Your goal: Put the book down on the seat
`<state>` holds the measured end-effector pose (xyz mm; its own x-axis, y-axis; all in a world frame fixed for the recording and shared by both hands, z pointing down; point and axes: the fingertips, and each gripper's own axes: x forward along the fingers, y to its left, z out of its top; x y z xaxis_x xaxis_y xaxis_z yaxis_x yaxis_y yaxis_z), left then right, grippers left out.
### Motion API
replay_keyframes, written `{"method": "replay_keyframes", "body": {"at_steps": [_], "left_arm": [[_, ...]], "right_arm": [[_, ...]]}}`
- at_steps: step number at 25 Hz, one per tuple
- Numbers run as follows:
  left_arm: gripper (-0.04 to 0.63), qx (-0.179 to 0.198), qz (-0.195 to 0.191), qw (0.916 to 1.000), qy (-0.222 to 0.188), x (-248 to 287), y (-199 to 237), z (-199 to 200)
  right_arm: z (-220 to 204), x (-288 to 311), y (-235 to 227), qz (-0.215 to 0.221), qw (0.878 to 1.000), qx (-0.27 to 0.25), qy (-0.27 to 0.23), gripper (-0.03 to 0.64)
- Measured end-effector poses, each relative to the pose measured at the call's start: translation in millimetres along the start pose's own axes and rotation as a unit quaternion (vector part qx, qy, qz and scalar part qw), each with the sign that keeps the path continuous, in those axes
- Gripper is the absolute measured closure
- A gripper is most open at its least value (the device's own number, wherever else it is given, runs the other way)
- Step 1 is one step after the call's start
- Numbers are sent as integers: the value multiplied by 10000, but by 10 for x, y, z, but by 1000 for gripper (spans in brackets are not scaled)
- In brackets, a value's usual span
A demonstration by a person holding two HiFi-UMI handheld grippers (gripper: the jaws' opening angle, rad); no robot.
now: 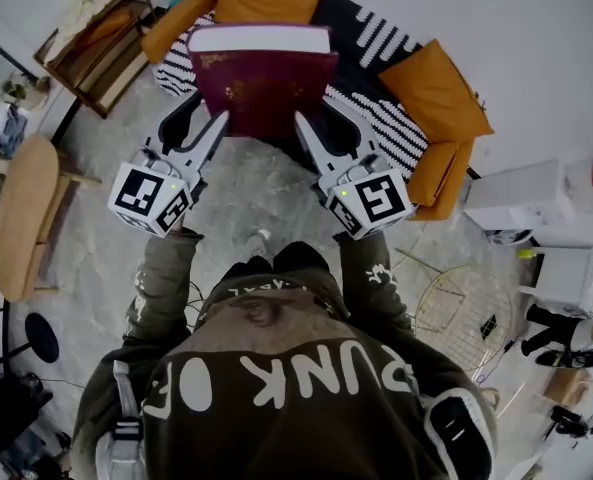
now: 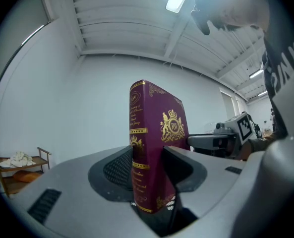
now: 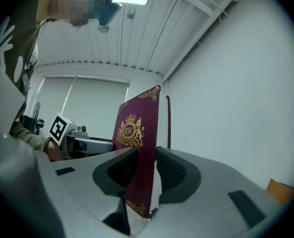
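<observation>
The book [image 1: 264, 93] is showing a matt maroon cover with glossy gilt stamping and white paper edges, the left gripper [image 2: 147, 165] and right gripper [image 3: 147, 165] are showing smooth matt grey plastic with ribbed black pads [image 2: 118, 170], and the seat [image 1: 436, 93] is showing orange cloth.

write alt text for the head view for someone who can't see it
Seen from above, a person holds a maroon book with the left gripper and right gripper, each shut on one side of it, over an orange seat with a striped throw. A wooden shelf stands at upper left.
</observation>
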<state>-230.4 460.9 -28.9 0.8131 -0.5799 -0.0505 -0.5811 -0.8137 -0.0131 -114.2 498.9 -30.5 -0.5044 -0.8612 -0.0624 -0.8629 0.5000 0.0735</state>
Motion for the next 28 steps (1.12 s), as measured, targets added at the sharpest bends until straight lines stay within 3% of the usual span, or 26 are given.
{"method": "replay_keyframes", "body": {"at_steps": [14,28], "left_arm": [[417,-95,171,9997,167,903,781,-288],[417,-193,412,9978,490,2408,1598,-548]], "right_arm": [[-329,873,-857,147,9996,194,126,491],[-675,1865,-2315,336,9977,532,243,491]]}}
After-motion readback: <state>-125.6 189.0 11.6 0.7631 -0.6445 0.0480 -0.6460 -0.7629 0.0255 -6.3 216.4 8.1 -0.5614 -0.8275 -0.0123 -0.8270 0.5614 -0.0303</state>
